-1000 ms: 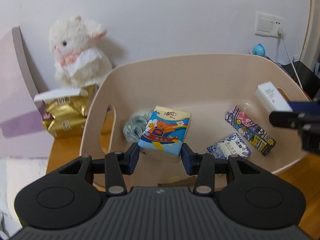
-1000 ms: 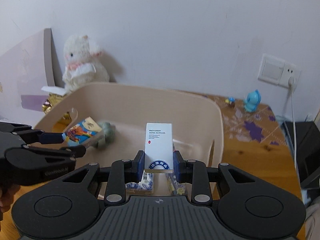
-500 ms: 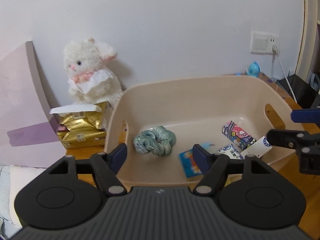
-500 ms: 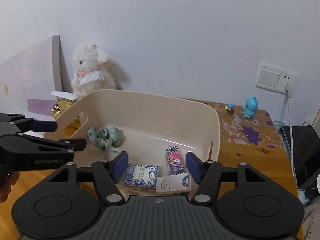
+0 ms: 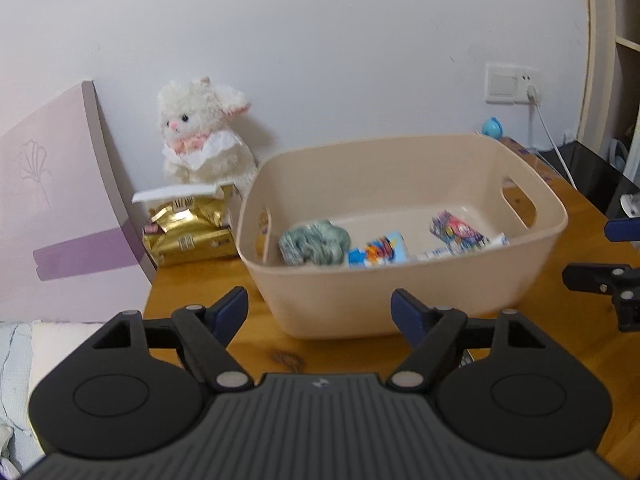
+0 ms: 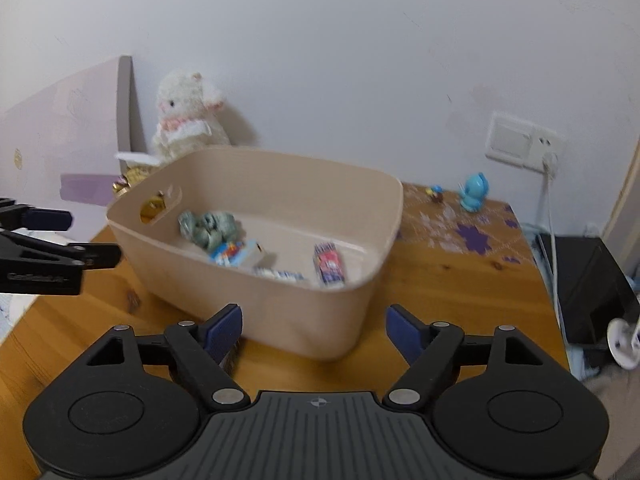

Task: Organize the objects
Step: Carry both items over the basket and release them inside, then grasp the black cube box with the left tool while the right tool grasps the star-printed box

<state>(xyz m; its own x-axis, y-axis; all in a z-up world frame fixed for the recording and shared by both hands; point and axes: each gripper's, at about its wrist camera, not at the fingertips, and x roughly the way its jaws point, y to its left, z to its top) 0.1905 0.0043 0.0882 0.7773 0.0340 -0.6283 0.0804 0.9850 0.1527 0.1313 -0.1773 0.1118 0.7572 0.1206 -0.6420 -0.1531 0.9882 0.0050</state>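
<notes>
My left tool [image 5: 318, 306] and right tool [image 6: 314, 326] hang wide open and empty over bare bench [image 6: 440, 280] before the bin [image 5: 400, 296], which holds the packets [image 6: 236, 254] mid-bench.

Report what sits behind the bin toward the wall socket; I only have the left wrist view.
Observer: A blue toy stands on the table there, with a tiny figurine beside it, both apart from the bin.
Operator: Describe the surface under them.
Observer: It carries a purple flower pattern; nearer the bin it is plain wood.
Operator: Confirm the right claw's state.
Observer: The right claw is open, with nothing between its fingers.
</notes>
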